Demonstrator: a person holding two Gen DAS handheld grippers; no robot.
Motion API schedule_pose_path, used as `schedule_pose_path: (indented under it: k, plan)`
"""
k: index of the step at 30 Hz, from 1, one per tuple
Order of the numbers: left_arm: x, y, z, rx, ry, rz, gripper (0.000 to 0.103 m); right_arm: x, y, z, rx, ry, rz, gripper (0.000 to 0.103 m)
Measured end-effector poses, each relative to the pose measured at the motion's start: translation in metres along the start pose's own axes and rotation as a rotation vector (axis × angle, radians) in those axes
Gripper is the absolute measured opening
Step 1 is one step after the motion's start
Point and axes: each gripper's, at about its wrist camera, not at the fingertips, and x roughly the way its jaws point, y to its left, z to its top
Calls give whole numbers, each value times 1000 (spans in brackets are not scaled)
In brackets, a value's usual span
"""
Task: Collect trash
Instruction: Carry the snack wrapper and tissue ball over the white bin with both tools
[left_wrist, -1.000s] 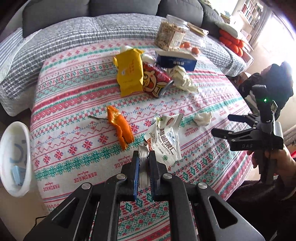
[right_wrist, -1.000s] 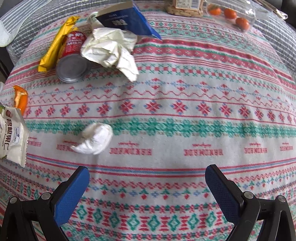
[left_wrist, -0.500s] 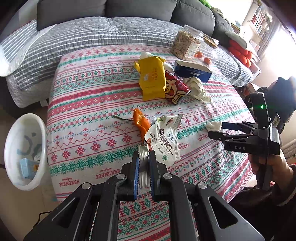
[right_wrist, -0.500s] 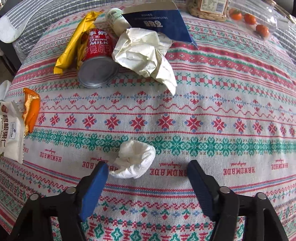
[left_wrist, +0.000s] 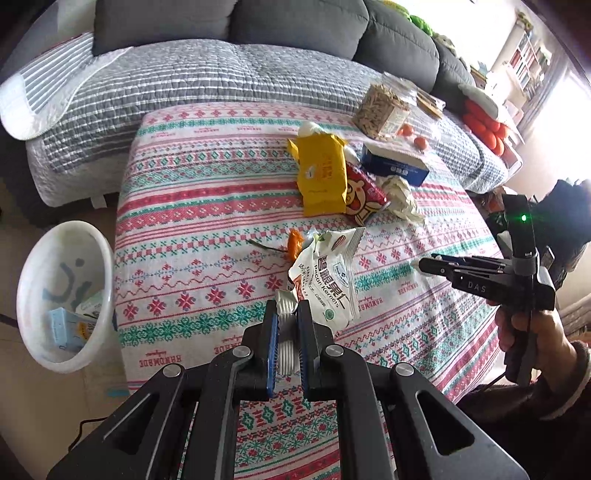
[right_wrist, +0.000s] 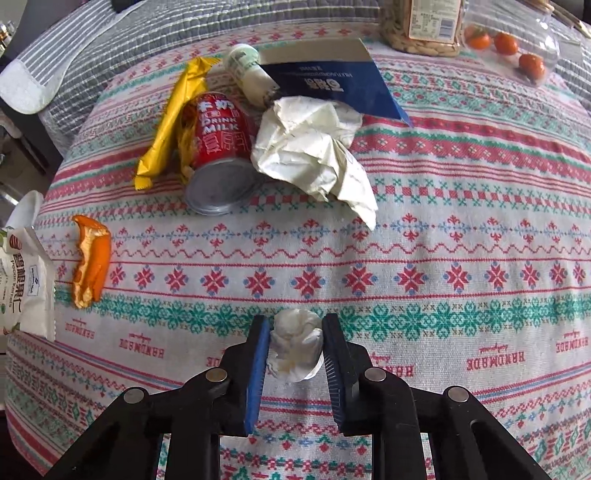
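Cartons (left_wrist: 70, 325) in white bin (left_wrist: 105, 258)

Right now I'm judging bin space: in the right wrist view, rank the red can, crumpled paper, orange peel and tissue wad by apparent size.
1. crumpled paper
2. red can
3. orange peel and tissue wad: alike; the wad is nearer, so unsure.
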Motion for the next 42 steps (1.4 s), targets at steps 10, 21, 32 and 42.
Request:
schedule_pose_path:
  k: [10,21,32,42]
  plan:
    - [-27,38,5,-93,-63,14,10,-17,26,14,-21,-53,78,25]
    - [-54,93,-6,-196,-113,79,10,-24,98,30,-119,-85,153,25]
    - [-75,162,-25,-338,-141,167,10,-10,181,40,-216,-85,229,25]
    - [-76,202,-32,-393,-143,251,10,3,226,45,-250,-81,278,25]
